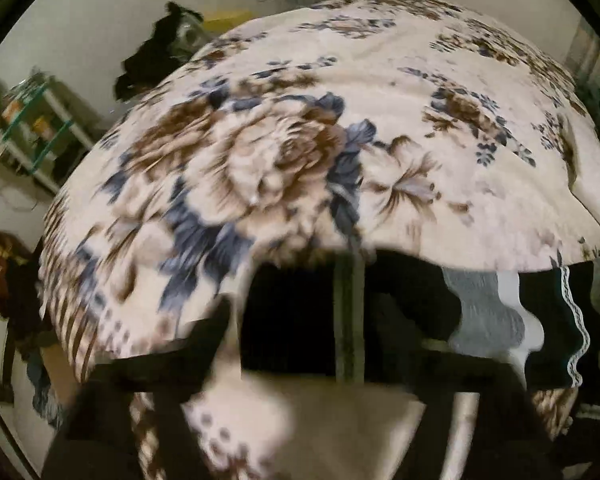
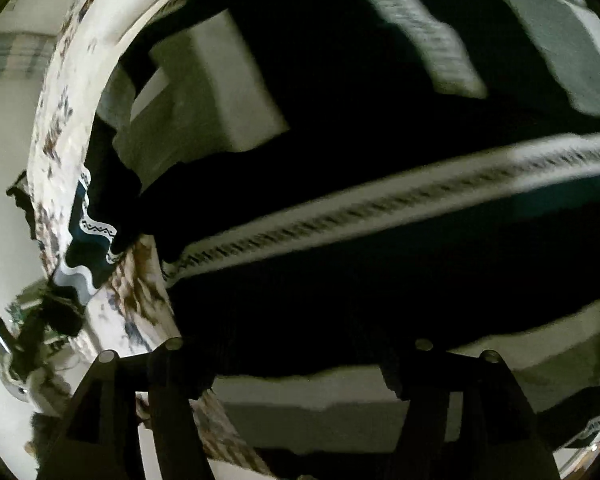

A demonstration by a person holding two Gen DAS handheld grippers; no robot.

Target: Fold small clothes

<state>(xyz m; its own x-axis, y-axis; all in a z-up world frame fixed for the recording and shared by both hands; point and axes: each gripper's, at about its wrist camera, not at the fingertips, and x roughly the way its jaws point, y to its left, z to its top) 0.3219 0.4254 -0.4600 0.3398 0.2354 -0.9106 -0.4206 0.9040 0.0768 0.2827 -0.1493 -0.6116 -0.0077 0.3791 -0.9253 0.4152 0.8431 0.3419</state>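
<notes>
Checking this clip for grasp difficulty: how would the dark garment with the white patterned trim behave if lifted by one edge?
The dark knit garment with white patterned trim would probably droop, since it lies in soft waves on the floral bedspread. It looks light and thin. Its ribbed surface likely grips rather than slips, though blur limits certainty.

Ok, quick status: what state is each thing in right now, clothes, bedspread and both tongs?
Dark garment with white patterned bands: lying spread on the bed, not folded.
Floral bedspread: laid over the bed, lightly creased.
Left tongs: open, blurred, nothing visibly gripped.
Right tongs: open, over the garment's edge, not clamping it.
</notes>
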